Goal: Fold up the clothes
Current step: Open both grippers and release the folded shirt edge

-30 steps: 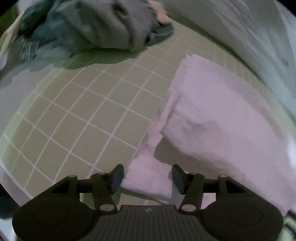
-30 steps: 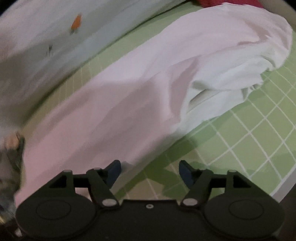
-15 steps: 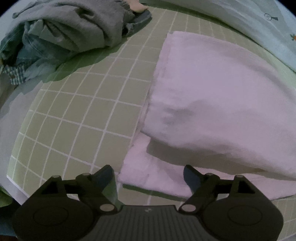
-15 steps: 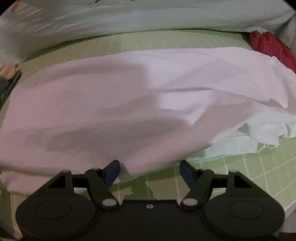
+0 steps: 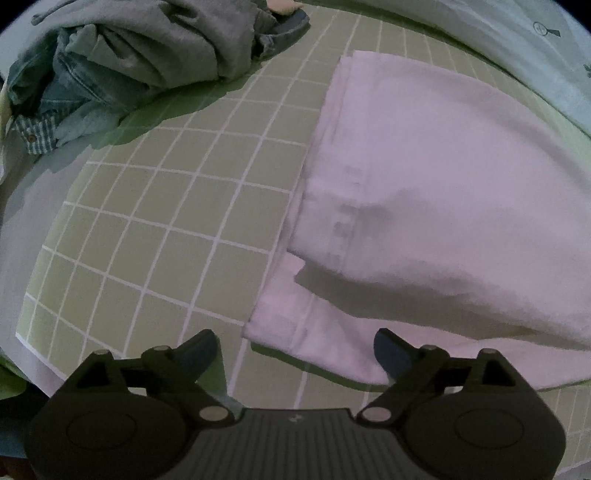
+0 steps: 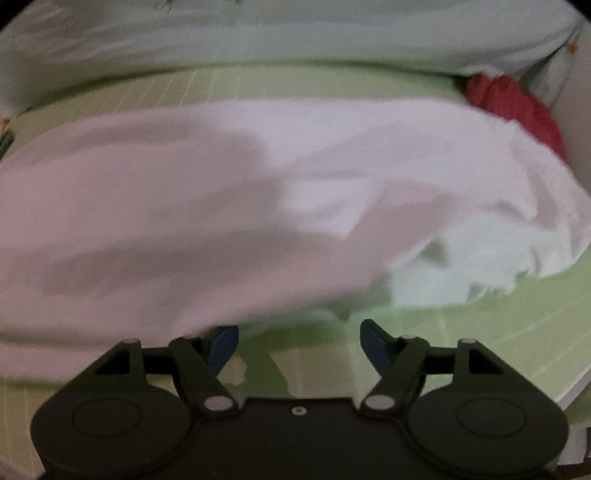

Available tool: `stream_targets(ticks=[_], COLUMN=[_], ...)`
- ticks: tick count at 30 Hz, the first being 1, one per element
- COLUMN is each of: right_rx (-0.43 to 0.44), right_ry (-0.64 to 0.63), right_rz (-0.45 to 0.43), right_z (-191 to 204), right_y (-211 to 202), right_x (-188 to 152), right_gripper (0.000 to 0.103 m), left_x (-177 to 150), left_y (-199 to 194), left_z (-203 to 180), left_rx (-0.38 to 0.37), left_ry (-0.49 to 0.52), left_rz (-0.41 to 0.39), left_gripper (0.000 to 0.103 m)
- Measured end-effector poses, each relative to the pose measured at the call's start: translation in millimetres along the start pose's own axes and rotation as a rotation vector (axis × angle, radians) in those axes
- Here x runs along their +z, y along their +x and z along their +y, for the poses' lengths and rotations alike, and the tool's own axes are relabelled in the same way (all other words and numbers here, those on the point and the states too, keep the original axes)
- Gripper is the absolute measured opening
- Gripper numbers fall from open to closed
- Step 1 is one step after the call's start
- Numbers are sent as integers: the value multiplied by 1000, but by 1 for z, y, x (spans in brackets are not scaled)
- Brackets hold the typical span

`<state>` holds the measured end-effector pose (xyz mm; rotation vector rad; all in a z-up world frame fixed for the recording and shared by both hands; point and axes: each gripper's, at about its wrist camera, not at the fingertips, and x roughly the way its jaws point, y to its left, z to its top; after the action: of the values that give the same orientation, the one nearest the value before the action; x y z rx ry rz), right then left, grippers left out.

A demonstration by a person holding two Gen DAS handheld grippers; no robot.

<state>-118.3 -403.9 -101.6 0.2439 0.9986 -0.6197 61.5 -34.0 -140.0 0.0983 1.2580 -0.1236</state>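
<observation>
A pale pink-white garment (image 5: 436,192) lies on the green grid mat (image 5: 155,236), one half folded over the other, with its near left corner (image 5: 280,328) flat on the mat. My left gripper (image 5: 295,350) is open and empty, just in front of that corner. In the right wrist view the same garment (image 6: 229,206) spreads across the mat (image 6: 480,332), bunched at its right end (image 6: 491,251). My right gripper (image 6: 299,339) is open and empty at the garment's near edge.
A heap of grey and denim clothes (image 5: 140,62) sits at the far left of the mat. A red cloth (image 6: 513,107) lies at the far right. Pale bedding (image 6: 295,33) runs along the back. The mat's edge (image 5: 33,343) is near left.
My left gripper has opened wider and drawn back from the garment's corner. The right gripper stays open and has swung to face the garment's long edge.
</observation>
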Motion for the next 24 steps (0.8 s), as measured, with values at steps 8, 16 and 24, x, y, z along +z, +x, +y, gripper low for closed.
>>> stream_targets(ticks=[8, 16, 24], right_rx=[81, 124, 100], right_ry=[85, 60, -43], right_rz=[-123, -75, 26], right_z=[-8, 3, 17], right_y=[13, 9, 14], right_x=[53, 30, -15], right_gripper=[74, 75, 79], left_x=[-11, -10, -11], left_y=[2, 5, 5], left_z=[5, 6, 7], left_rx=[-7, -2, 4], left_ry=[15, 8, -20], left_rz=[3, 12, 22], left_gripper=[102, 103, 103])
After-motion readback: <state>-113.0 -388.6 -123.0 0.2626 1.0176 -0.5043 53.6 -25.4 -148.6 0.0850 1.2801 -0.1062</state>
